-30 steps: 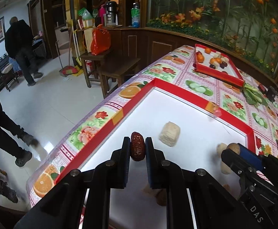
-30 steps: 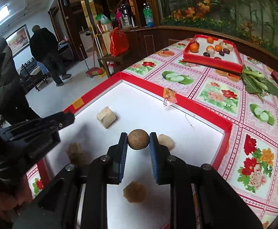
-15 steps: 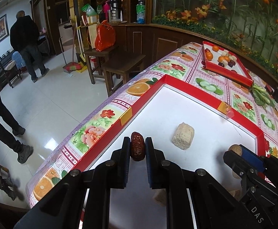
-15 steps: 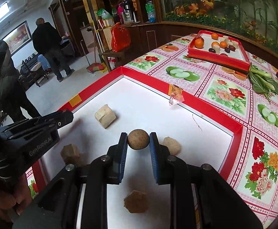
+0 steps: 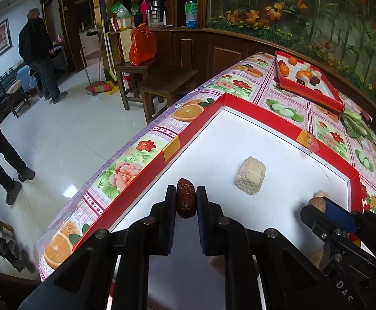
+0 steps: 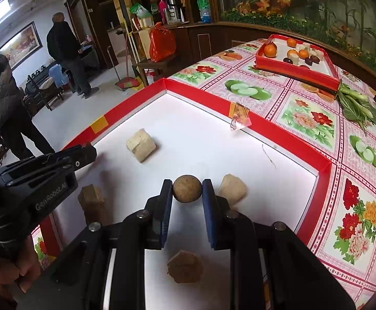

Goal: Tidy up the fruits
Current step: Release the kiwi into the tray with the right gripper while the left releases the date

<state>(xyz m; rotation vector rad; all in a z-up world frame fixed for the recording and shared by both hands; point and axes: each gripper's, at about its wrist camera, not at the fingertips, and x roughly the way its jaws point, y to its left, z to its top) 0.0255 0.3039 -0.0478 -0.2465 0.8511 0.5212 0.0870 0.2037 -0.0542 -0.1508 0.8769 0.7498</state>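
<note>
Left gripper (image 5: 185, 201) clamps date (image 5: 185, 201) between fingertips, above tray's (image 5: 203, 118) left edge. Right gripper (image 6: 187, 191) clamps brown ball (image 6: 187, 188) between fingertips, over tray's middle. Beige block (image 6: 141, 144) lies apart; chunk (image 6: 185, 266) partly hidden under right fingers.

A wrinkled dark-red date (image 5: 186, 201) stands on end, pinched between the left jaws. A round tan fruit (image 6: 187, 188) sits clamped between the right jaws, above the white-floored red tray (image 6: 265, 126).
</note>
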